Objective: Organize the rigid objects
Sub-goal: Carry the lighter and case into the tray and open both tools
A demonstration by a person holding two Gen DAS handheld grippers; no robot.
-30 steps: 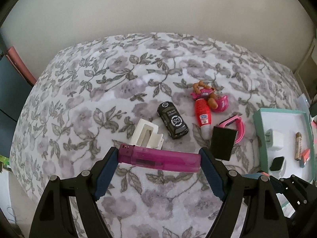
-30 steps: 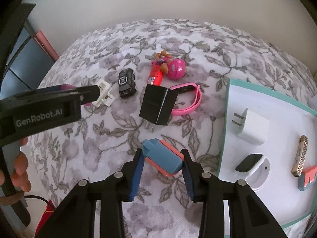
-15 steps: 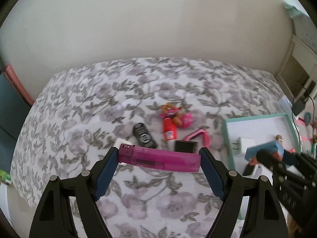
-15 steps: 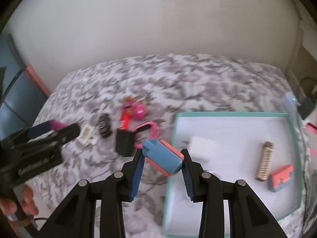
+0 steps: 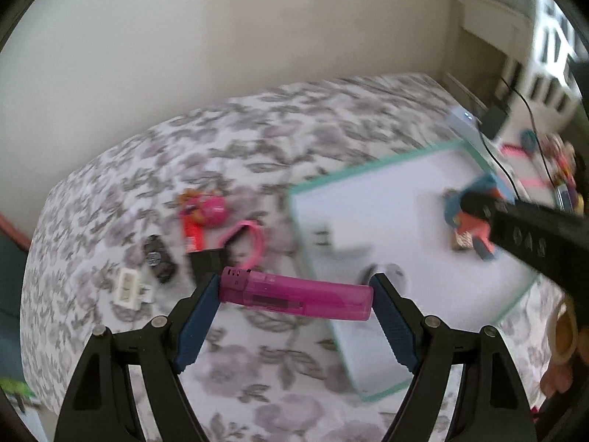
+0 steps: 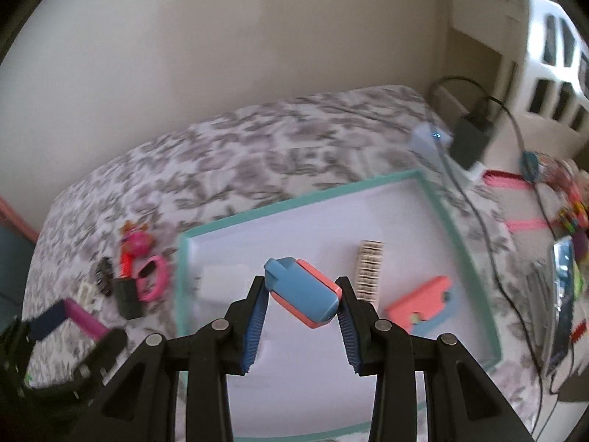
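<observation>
Left gripper (image 5: 296, 291) pinches a magenta lighter (image 5: 294, 295) lengthwise between its jaws, held above the floral bedspread (image 5: 176, 169) near the teal-rimmed tray (image 5: 368, 175). Right gripper (image 6: 301, 296) clamps a blue-and-coral case (image 6: 302, 297), hanging over the tray's white floor beside a tan comb-like piece (image 6: 370, 274) and a coral case (image 6: 421, 304). Black charger (image 5: 208, 263), pink band (image 5: 254, 243) and white plug (image 5: 129, 288) lie on the bedspread, blurred.
</observation>
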